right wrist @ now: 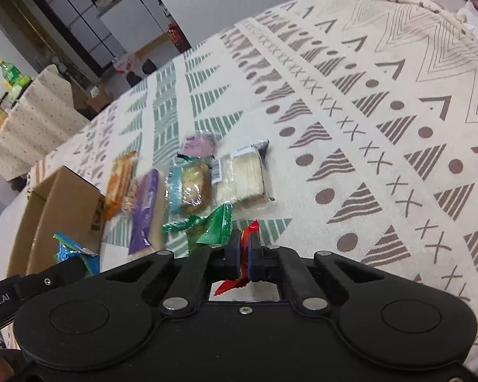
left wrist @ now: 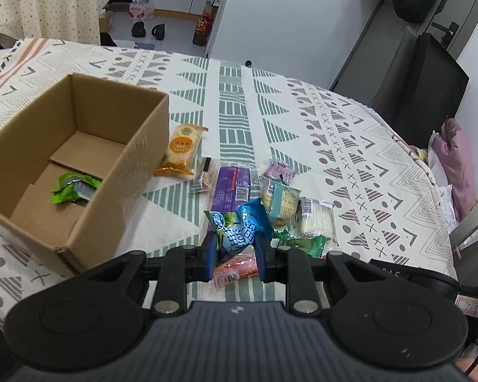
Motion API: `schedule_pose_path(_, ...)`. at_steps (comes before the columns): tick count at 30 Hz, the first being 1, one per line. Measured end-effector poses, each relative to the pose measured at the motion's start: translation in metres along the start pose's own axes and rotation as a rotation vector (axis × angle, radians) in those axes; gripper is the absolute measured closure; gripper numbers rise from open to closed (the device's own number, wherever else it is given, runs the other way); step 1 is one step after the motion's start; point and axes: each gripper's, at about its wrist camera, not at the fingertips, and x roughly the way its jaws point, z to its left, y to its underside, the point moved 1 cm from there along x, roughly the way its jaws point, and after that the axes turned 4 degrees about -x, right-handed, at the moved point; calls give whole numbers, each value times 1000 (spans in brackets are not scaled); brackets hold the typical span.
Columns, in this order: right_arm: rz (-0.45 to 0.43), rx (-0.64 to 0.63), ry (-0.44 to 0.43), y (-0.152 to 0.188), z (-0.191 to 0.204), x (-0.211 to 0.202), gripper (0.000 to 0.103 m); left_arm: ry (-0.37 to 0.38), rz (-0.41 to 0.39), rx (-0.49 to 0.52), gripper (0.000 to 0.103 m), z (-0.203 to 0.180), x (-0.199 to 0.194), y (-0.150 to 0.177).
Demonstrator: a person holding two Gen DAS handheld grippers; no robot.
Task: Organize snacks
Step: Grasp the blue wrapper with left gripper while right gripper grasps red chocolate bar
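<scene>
My left gripper [left wrist: 235,248] is shut on a blue and green snack bag [left wrist: 239,229], held above the cloth to the right of the open cardboard box [left wrist: 143,146]. A green packet [left wrist: 75,187] lies inside the box. My right gripper [right wrist: 242,250] is shut on a thin red packet [right wrist: 250,230] just above the table. On the cloth lie an orange cracker pack [left wrist: 180,151], a purple bar [left wrist: 231,187], a blue biscuit pack [right wrist: 188,187], a white wafer pack [right wrist: 240,175], a green wrapper [right wrist: 215,226] and a pink-red packet [left wrist: 235,269]. The blue bag [right wrist: 71,250] and box [right wrist: 63,207] also appear in the right wrist view.
The table wears a patterned cloth [left wrist: 350,146] with bare cloth to the right and far side. A second table with a dotted cloth [left wrist: 47,0] stands behind. A dark monitor [left wrist: 430,79] and a pink bundle [left wrist: 459,162] are past the right edge.
</scene>
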Motion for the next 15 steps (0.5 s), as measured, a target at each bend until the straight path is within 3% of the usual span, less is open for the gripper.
schedule_pose_path(8, -66, 21, -36, -3, -5, -22, 101, -11, -37, -7, 79, 0, -23, 0)
schedule_pose_path(15, -131, 20, -137, -3, -1, -42, 103, -27, -85, -14, 79, 1, -43, -5)
